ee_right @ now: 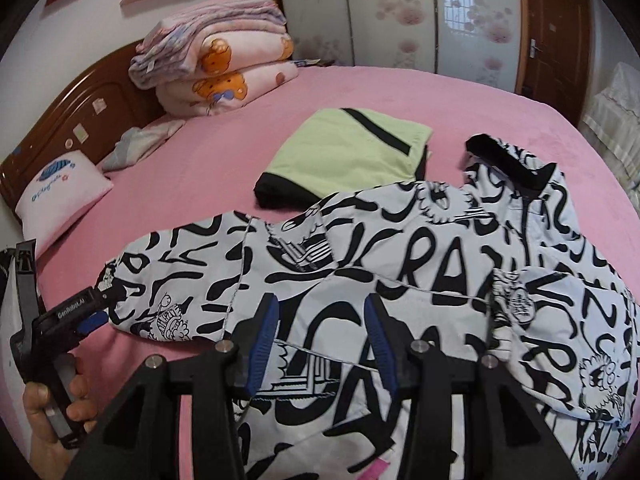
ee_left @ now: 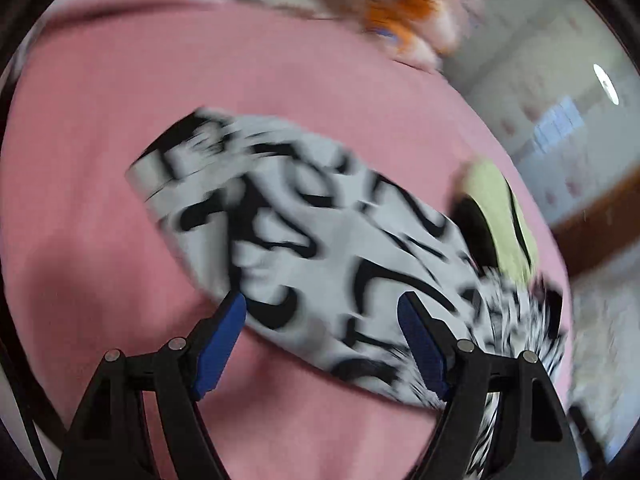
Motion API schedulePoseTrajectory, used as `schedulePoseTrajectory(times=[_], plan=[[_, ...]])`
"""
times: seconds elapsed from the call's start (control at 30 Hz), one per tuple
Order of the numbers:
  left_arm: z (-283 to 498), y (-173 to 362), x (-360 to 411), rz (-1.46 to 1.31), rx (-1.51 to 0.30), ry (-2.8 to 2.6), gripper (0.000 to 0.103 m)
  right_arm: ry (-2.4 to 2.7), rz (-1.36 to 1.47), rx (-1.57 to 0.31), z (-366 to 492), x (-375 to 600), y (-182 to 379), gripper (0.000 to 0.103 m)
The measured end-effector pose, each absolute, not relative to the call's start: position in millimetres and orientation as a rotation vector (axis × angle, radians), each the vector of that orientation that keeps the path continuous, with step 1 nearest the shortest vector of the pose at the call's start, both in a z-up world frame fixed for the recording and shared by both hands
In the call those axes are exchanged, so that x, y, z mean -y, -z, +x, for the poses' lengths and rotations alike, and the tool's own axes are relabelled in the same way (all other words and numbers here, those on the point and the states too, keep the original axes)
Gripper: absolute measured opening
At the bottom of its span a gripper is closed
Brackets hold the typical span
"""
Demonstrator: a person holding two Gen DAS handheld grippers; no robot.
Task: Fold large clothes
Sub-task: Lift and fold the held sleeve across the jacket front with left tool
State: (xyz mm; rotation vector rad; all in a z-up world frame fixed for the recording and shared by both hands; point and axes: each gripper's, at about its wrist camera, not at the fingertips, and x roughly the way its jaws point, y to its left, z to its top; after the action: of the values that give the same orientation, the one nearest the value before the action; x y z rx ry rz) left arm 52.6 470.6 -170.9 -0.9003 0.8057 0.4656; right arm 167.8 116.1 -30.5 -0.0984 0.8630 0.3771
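A black-and-white jacket [ee_right: 400,280] lies spread on the pink bed [ee_right: 460,96], beside a folded green garment [ee_right: 344,152]. Both the left tool [ee_left: 322,316] and the right tool [ee_right: 322,320] hover over it, jaws spread, pinching nothing.

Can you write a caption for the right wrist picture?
Open right gripper over a black-and-white printed jacket spread on a pink bed.

Left wrist view: heavy motion blur, black-and-white lettered jacket [ee_left: 320,248] smeared, folded blankets [ee_left: 404,12] indistinct. Right wrist view: sharp, even soft daylight; window reflection on glossy wardrobe door [ee_right: 460,4]. Faint shadows on pink bed sheet [ee_right: 200,160]. Fisheye bending, dark vignette at corners.
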Motion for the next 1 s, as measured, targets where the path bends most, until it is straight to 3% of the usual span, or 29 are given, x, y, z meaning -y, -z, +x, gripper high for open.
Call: schedulePoseTrajectory(times=[0.2, 0.37, 0.4, 0.43, 0.5, 0.53, 0.73, 1.0], plan=[[36, 218, -511, -1.137, -0.748, -0.583, 0.077, -0.396, -0.106, -0.934, 178, -127, 59, 0.045], [55, 229, -510, -1.101, -0.705, -0.643, 0.077, -0.391, -0.108, -0.962, 185, -123, 71, 0.045], [59, 228, -511, -1.087, -0.701, -0.653, 0.072, -0.389, -0.107, -0.97, 186, -122, 73, 0.045], [61, 228, -513, -1.075, -0.697, -0.66, 0.048, -0.386, -0.106, -0.98, 188, -121, 76, 0.045], [75, 227, -515, -1.069, -0.714, -0.642, 0.011, -0.38, -0.099, -1.005, 190, -117, 81, 0.045], [78, 227, -516, -1.099, -0.713, -0.619, 0.008, -0.38, -0.096, -1.01, 191, -117, 82, 0.045], [85, 159, -493, -0.957, -0.665, -0.584, 0.006, -0.379, -0.073, -0.998, 181, -104, 77, 0.045], [108, 42, -360, -0.64, -0.608, -0.285, 0.006, -0.336, 0.024, -0.939, 165, -48, 48, 0.045]])
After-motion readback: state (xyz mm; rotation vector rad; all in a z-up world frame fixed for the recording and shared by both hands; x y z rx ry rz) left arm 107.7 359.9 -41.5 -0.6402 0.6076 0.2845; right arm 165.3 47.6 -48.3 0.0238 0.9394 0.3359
